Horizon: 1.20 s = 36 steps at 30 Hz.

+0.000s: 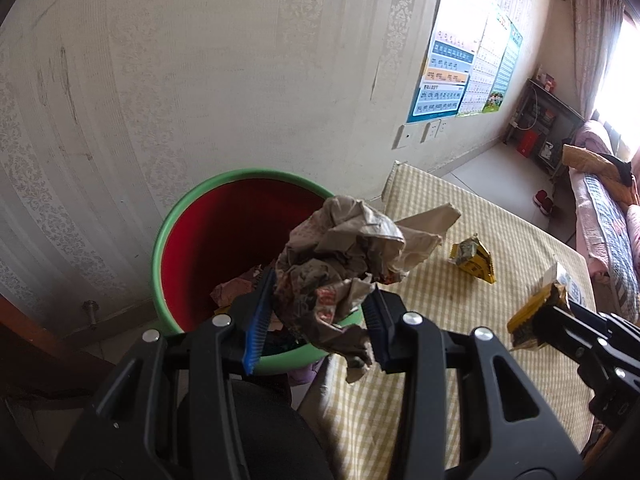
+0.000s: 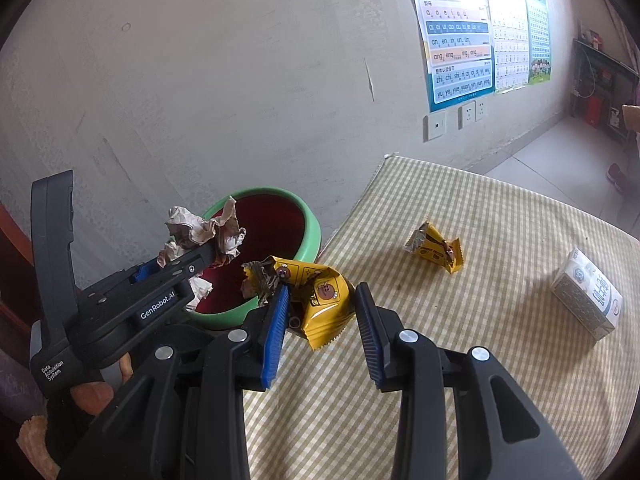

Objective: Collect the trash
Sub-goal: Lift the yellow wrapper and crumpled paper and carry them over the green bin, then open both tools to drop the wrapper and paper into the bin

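My left gripper (image 1: pixel 316 308) is shut on a crumpled brown paper wad (image 1: pixel 344 252) and holds it over the near rim of the red bin with a green rim (image 1: pixel 160 240). The wad also shows in the right wrist view (image 2: pixel 200 232) above the bin (image 2: pixel 312 228). My right gripper (image 2: pixel 320 312) is shut on a yellow snack wrapper (image 2: pixel 316 300), held over the table edge beside the bin. A second yellow wrapper (image 2: pixel 436 248) and a white carton (image 2: pixel 588 292) lie on the checked tablecloth (image 2: pixel 480 360).
The bin holds some trash at its bottom (image 1: pixel 236 288). A wall with posters (image 1: pixel 452 64) stands behind the bin and table. A sofa (image 1: pixel 600 208) and a shelf (image 1: pixel 540 120) lie beyond the table at right.
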### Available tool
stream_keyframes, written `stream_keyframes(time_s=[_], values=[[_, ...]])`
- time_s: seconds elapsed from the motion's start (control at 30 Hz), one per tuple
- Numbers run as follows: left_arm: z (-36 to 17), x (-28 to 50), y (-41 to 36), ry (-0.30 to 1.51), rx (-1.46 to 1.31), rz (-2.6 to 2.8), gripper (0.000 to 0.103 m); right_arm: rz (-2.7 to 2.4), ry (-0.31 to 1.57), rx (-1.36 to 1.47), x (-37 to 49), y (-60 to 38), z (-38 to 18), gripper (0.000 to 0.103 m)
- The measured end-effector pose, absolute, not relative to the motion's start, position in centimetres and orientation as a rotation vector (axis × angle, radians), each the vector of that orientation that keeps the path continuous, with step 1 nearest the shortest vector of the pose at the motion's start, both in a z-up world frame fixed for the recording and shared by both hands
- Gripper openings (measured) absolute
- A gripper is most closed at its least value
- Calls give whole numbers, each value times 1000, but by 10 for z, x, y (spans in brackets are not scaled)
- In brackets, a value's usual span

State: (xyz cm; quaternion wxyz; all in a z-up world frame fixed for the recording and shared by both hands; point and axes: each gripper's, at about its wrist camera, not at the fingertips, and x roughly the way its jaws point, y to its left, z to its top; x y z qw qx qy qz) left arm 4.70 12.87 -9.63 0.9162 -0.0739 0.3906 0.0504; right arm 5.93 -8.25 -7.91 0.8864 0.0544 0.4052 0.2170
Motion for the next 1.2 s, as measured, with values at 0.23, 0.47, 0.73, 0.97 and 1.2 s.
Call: stream_keyframes(time_s=[0.23, 0.47, 0.73, 0.97, 1.2], values=[[-94, 50, 144, 796, -125, 137, 40, 474, 835, 104, 64, -70, -76, 34], [-94, 53, 163, 791, -121, 187, 40, 501, 832, 95, 71, -57, -75, 34], [-94, 63, 187, 791, -113, 234, 41, 523, 830, 80, 81, -42, -74, 34], [-97, 72, 196, 798, -112, 249, 41, 547, 827, 72, 92, -24, -72, 35], [-104, 78, 206, 811, -118, 258, 41, 562, 834, 63, 104, -10, -75, 35]])
